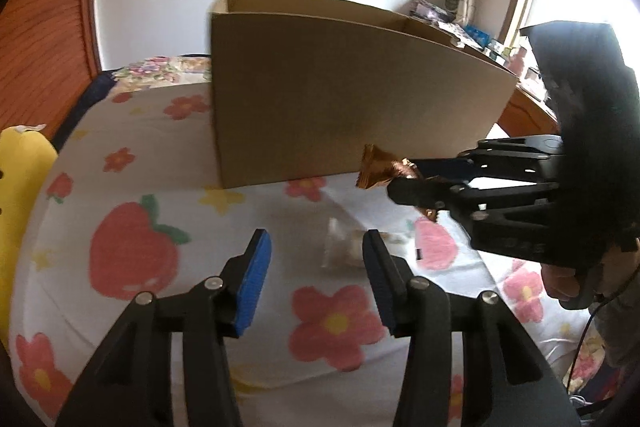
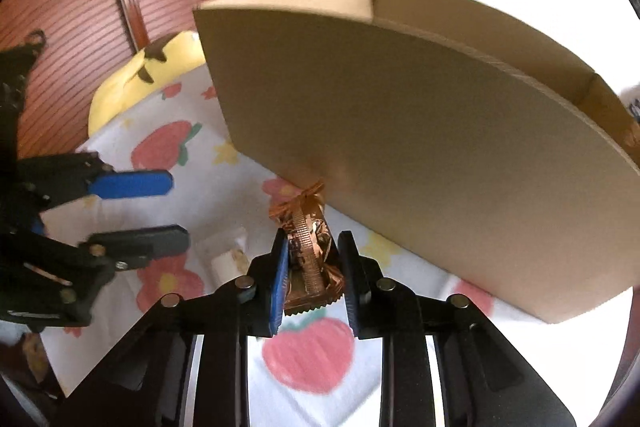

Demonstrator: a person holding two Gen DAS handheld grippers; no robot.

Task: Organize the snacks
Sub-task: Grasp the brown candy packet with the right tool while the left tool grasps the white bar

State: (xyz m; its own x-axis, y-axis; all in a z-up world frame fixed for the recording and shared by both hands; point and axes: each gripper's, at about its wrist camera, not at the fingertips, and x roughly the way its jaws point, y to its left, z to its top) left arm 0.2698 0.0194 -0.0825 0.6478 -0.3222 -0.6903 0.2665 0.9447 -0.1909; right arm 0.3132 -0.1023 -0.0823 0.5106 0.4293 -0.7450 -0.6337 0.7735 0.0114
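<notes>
Left wrist: left gripper (image 1: 316, 283) jaws apart over clear packet (image 1: 344, 247) on bed (image 1: 160, 155). Cardboard box (image 1: 340, 99) behind.

Right wrist: right gripper (image 2: 314, 279) jaws clamped on copper-wrapped snack (image 2: 310, 251), just beside box wall.

The right claw (image 2: 314, 275) pinches a copper-brown foil snack packet (image 2: 310, 247) between its two fingers, the packet's crimped end poking forward toward the near wall of an open cardboard box (image 2: 420, 163). The box sits on a bed sheet (image 2: 224, 163) printed with strawberries, flowers and stars. At the left, the left claw (image 2: 160, 211) hangs spread apart above a small clear packet (image 2: 228, 255) (blurred) lying on the sheet. A yellow plush toy (image 2: 132, 79) lies beyond, against a wooden headboard (image 2: 80, 7).
</notes>
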